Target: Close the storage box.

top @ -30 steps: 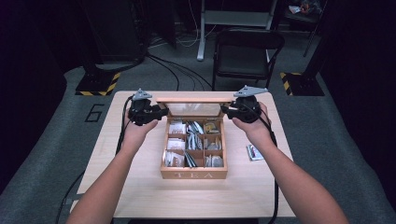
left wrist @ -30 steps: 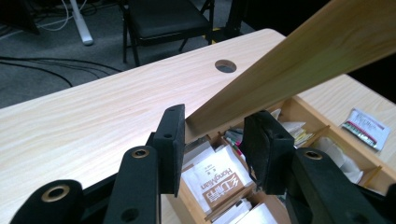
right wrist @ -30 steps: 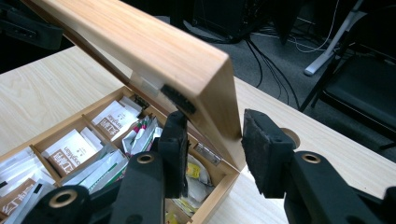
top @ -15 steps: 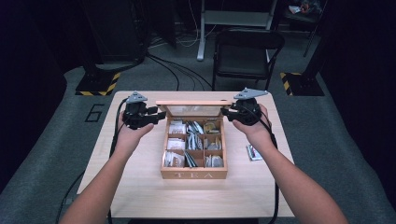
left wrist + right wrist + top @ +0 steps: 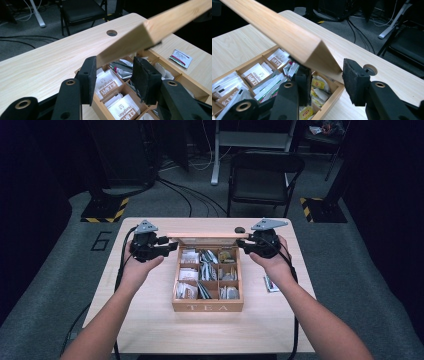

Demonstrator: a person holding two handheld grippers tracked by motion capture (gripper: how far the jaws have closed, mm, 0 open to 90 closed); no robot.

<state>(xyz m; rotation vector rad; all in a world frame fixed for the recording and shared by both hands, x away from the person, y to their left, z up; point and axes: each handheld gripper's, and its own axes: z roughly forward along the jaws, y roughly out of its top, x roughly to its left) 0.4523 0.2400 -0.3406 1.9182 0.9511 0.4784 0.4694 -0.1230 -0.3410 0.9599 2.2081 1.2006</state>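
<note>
Tea box point(image 5: 207, 307) sat mid-table point(image 5: 150, 320), lid point(image 5: 207, 235) raised w/ its front edge up. L gripper point(image 5: 170, 246) and R gripper point(image 5: 242, 243) flanked the lid ends, both w/ jaws apart, not clamping. Sachet point(image 5: 271, 284) lay right of box.

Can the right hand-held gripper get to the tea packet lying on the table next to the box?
Probably yes. The loose tea packet lies on bare table just beside the right forearm, with nothing on top of it. But the right hand-held gripper sits at the raised lid, so it must leave that first.
</note>
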